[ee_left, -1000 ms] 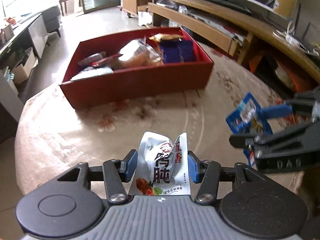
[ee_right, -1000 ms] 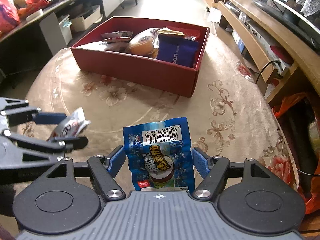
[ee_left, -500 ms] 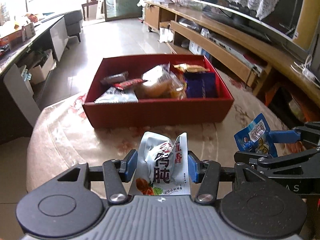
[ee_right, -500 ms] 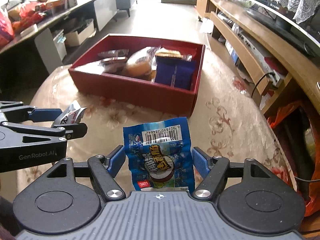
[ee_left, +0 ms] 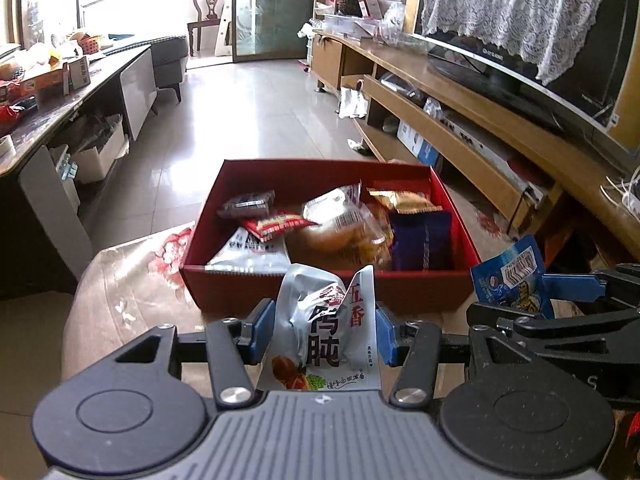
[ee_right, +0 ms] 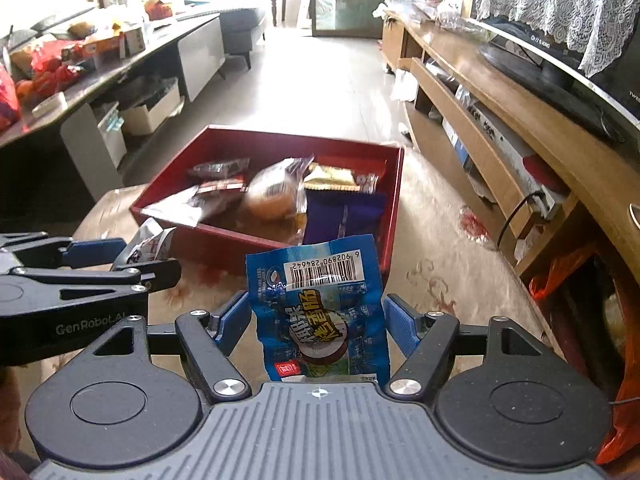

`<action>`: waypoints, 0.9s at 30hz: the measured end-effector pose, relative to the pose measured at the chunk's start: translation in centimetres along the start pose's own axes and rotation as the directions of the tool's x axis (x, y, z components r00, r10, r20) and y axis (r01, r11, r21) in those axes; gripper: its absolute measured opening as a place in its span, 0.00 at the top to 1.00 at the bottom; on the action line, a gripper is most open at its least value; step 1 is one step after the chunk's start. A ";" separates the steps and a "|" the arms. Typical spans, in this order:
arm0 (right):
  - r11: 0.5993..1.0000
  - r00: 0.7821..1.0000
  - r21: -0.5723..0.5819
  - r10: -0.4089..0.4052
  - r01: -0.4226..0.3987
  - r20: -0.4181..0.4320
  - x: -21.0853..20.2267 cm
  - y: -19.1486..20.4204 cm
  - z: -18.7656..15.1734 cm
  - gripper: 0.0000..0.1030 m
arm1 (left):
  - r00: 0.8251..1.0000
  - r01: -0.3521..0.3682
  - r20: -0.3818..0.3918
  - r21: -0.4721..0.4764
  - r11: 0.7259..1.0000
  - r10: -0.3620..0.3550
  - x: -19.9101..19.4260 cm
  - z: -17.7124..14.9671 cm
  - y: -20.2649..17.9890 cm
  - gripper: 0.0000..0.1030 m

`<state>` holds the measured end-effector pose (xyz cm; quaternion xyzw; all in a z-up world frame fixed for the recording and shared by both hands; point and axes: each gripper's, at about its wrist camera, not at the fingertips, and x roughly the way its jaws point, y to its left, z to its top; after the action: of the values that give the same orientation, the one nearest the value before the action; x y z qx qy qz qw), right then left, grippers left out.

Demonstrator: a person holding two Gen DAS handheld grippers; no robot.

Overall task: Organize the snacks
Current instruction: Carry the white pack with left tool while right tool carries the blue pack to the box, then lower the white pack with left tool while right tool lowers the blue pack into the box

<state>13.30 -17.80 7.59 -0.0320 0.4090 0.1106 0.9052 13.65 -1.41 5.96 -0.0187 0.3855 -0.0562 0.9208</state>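
My left gripper (ee_left: 326,330) is shut on a silver snack packet (ee_left: 326,332) with red and black Chinese print. My right gripper (ee_right: 318,320) is shut on a blue snack packet (ee_right: 320,312) with a barcode at its top. Both are held above the near part of the round table, side by side. The right gripper with its blue packet (ee_left: 510,276) shows at the right of the left wrist view. The left gripper with its silver packet (ee_right: 146,246) shows at the left of the right wrist view. A red box (ee_left: 400,284) ahead holds several snack packets.
The round table has a beige floral cloth (ee_right: 436,276). A long wooden TV bench (ee_left: 480,148) runs along the right. A dark counter (ee_left: 80,100) with clutter stands at the left. An orange bag (ee_right: 560,276) lies off the table's right edge.
Both grippers have risen and tilted up, still holding their packets. The red box now sits lower and nearer in both views, and more of the room shows.
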 end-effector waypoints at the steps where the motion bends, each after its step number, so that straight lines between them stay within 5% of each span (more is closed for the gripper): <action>1: 1.000 1.000 0.008 0.001 -0.001 0.006 0.1 -0.1 0.4 0.25 | 1.000 0.001 0.004 -0.005 1.000 0.000 0.1 0.3 0.1 0.51; 27: 0.996 0.998 0.085 -0.004 -0.002 0.067 3.3 -1.9 5.7 0.25 | 0.994 -0.074 0.073 -0.024 0.997 0.076 4.2 6.5 -0.2 0.51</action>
<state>20.09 -18.22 8.85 0.0102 0.3829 0.0935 0.9190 21.15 -2.19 7.57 -0.0163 0.3521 -0.0167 0.9357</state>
